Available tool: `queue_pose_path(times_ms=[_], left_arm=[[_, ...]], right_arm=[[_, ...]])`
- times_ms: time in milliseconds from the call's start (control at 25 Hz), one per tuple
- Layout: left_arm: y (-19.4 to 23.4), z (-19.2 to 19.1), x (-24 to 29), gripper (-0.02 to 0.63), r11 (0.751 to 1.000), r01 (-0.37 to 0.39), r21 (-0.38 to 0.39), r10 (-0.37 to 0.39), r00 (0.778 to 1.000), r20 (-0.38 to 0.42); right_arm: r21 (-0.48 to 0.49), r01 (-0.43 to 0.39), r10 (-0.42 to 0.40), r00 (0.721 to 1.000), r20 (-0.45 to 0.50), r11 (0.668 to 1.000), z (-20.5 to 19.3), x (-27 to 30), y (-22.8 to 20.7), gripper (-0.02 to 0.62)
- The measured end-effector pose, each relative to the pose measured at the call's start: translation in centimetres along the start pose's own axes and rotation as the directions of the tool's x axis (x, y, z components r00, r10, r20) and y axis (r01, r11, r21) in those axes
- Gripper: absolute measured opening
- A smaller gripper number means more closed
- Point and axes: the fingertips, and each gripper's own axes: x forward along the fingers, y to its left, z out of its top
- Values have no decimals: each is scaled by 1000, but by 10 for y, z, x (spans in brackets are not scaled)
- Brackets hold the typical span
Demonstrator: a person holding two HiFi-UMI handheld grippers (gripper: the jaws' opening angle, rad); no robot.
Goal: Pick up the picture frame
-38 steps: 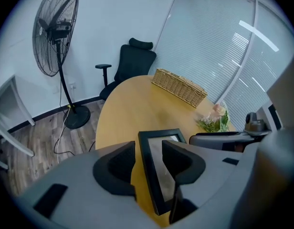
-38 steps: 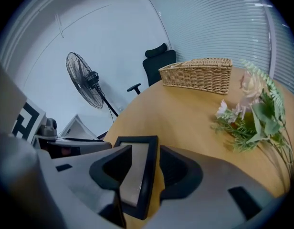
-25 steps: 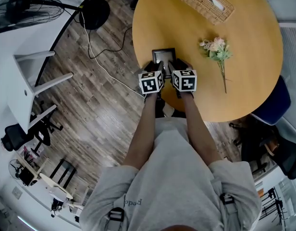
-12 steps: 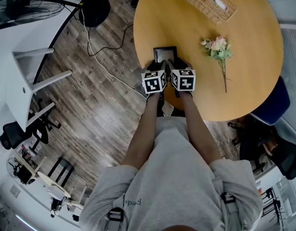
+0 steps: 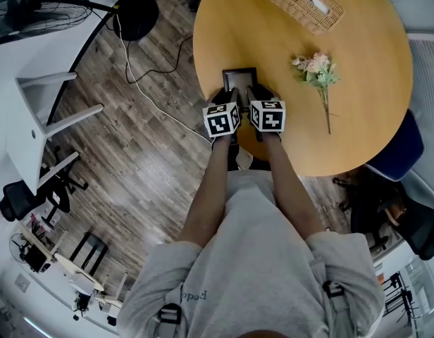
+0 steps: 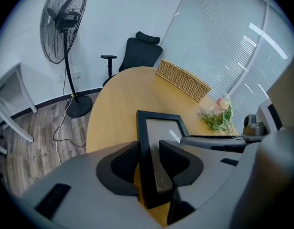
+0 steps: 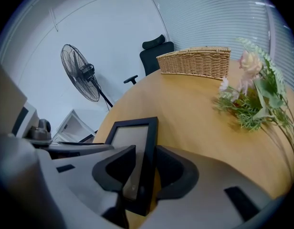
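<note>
A small black picture frame [image 5: 239, 77] lies flat near the round wooden table's [image 5: 358, 118] near-left edge. My left gripper [image 5: 233, 97] straddles the frame's left rail [image 6: 143, 142]. Its jaws have just been closing, and the pads now touch both sides of the rail. My right gripper [image 5: 251, 97] straddles the right rail [image 7: 149, 142] in the same way, and its jaws have also just closed in with the pads against the rail. The frame's near end is hidden under the gripper bodies. Its glass [image 6: 163, 130] reflects light.
A sprig of artificial flowers [image 5: 317, 72] lies right of the frame. A wicker basket [image 5: 301, 2] stands at the table's far side. On the floor to the left are a fan base [image 5: 136, 16] with its cable, and a white table [image 5: 34, 125]. A blue chair [image 5: 400, 146] stands at the right.
Hands and frame keep their places in the head view; no clear shift shows there.
</note>
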Motion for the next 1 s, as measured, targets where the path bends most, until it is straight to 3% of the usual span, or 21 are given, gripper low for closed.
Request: queue_pose_path(times_ms=[360,440,680,1000], left_arm=[[11,0,-1,102,991,84,-102,-83,996,11],[11,-1,-1,98,992,66,-103,-65,998,10],[7,2,0,91,998,-68,-7,68,998,-11],[9,15,-19,91,999,-42,24,41,999,26]], right_arm=[[41,-102,102,995,-13,994,-1,0,-7,91],[37,-83,83,996,-13,996,-1,0,-6,86],[31,59,-59,998,15,998,-3,-2,-2,83],[3,64,-64,996,63,998,10,-15,10,77]])
